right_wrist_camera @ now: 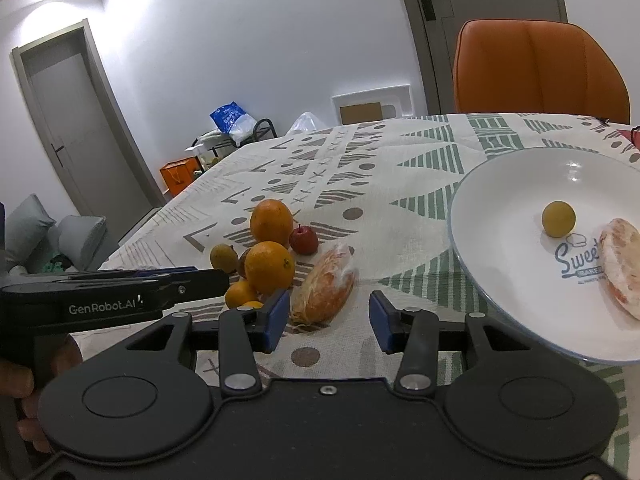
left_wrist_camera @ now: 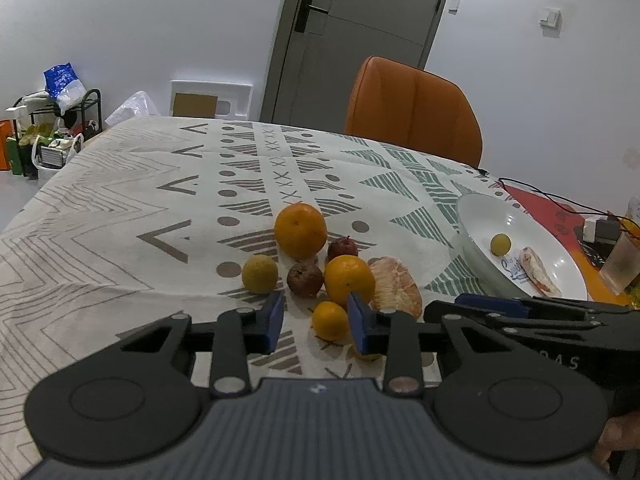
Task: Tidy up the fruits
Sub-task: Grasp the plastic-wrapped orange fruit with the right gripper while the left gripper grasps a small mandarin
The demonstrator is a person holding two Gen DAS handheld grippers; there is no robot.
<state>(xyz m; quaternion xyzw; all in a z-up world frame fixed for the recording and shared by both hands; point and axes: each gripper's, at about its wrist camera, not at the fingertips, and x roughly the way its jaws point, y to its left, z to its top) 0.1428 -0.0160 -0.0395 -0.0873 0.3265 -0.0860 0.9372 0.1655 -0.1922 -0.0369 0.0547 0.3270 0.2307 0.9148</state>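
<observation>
Left hand-held gripper: blue pads apart with a narrow gap, nothing clamped. A small orange sits in the gap on the worktop, just inside the right pad; contact with the pads not clear. Right hand-held gripper: pads apart, empty, and the peeled citrus piece lies just ahead of its left pad.

Risks, as I judge them: the fruit pile is tight. The small orange touches or nearly touches the mid orange behind it, so closing on it could nudge that one and roll the dark round fruit or the yellow-green fruit. Round fruit on cloth rolls easily. The two grippers sit close side by side, so a clash is possible. The citrus piece is soft; a hard squeeze would crush it.

Orientation: the citrus piece is elongated, its long axis running from near-left to far-right in the right wrist view, lying flat. A grip across the short width fits better. Oranges are round, no useful axis.

White plate is off to the right and holds a small yellow fruit and another peeled piece.
</observation>
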